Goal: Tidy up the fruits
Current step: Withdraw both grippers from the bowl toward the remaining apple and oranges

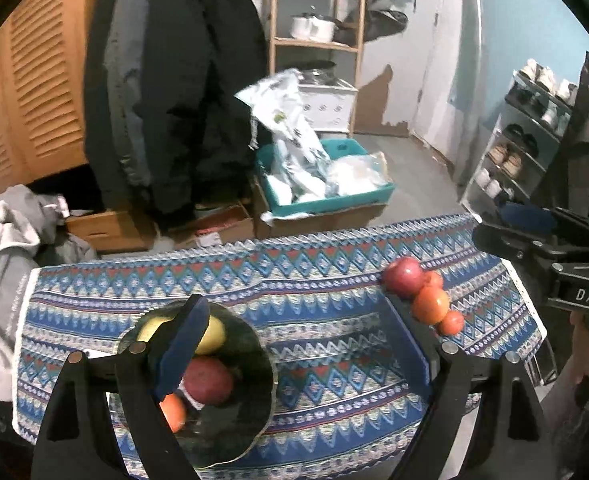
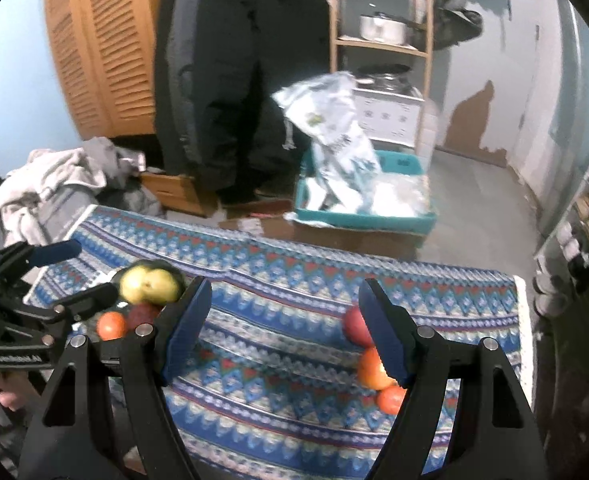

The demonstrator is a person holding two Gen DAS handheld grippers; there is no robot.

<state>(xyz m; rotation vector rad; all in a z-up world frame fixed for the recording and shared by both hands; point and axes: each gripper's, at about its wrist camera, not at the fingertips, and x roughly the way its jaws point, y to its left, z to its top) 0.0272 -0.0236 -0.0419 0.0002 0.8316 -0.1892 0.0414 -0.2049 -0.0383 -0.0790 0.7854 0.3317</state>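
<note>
A table draped in a blue patterned cloth [image 1: 314, 280] carries everything. Toward the cloth's left side sits a dark bowl [image 1: 250, 344] with a yellow fruit [image 2: 148, 285], a dark red apple [image 1: 208, 380] and a small orange fruit [image 1: 173, 412] inside. Toward the cloth's right edge, four loose fruits touch in a row: a red apple [image 1: 402, 276], a small orange one behind it [image 1: 433, 279], a larger orange one [image 1: 430, 305] and another small one [image 1: 452, 322]. The left gripper [image 1: 310, 344] hangs above the bowl, jaws spread, pinching nothing. The right gripper [image 2: 284, 332] hangs over the cloth near the row, jaws spread and empty too.
</note>
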